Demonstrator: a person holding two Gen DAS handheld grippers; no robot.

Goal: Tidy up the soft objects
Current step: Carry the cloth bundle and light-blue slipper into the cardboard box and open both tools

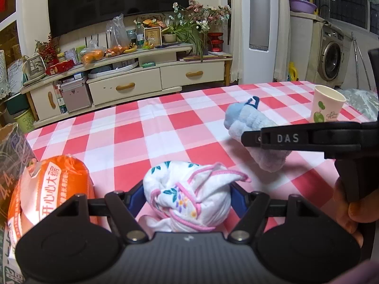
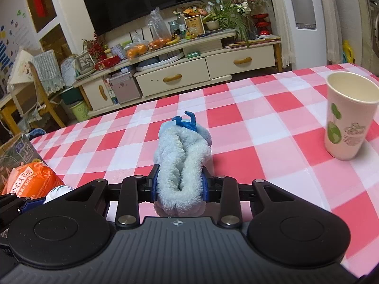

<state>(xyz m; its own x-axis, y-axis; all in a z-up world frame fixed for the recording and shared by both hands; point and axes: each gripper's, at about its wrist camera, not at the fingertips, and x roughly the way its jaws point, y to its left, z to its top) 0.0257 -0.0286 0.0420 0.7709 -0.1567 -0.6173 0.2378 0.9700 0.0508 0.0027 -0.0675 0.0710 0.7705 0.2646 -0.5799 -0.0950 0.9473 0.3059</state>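
The left gripper (image 1: pixel 187 198) is closed on a bunched floral cloth (image 1: pixel 187 196), its blue pads pressed into both sides of the bundle just above the checked tablecloth (image 1: pixel 146 127). An orange packet (image 1: pixel 47 189) lies just to its left. Ahead and to its right, the right gripper (image 2: pixel 181 185) pinches a rolled blue towel (image 2: pixel 182 156) between its narrowed fingers; the towel stretches forward away from it, a dark blue loop at the far end. A paper cup (image 2: pixel 348 118) stands upright well to the right of that gripper.
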